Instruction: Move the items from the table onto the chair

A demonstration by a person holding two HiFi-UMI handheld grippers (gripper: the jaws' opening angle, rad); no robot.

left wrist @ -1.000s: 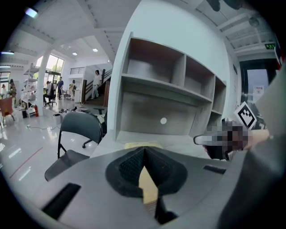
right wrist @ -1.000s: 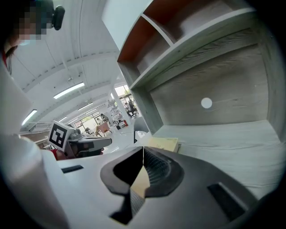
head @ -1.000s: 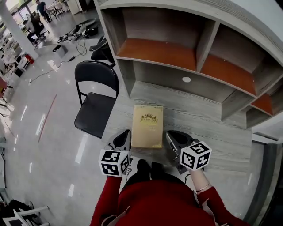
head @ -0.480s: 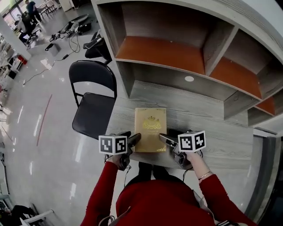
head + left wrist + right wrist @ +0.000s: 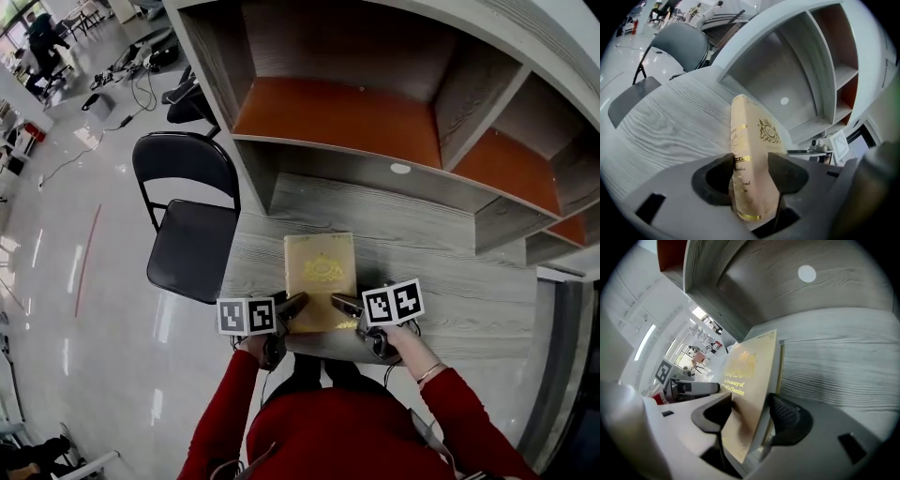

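On the grey table (image 5: 422, 262) by a chair (image 5: 192, 248), both just-opened hand-held grippers (image 5: 296, 301) (image 5: 337, 302) straddle the book (image 5: 321, 272).

Glossy pale floor (image 5: 56, 309); grey wood-grain shelf unit (image 5: 469, 103) with orange boards (image 5: 347, 117)

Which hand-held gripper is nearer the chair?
Left. The left hand-held gripper straddles the book's edge by the chair, the right hand-held gripper its far edge; both just opened their jaws.
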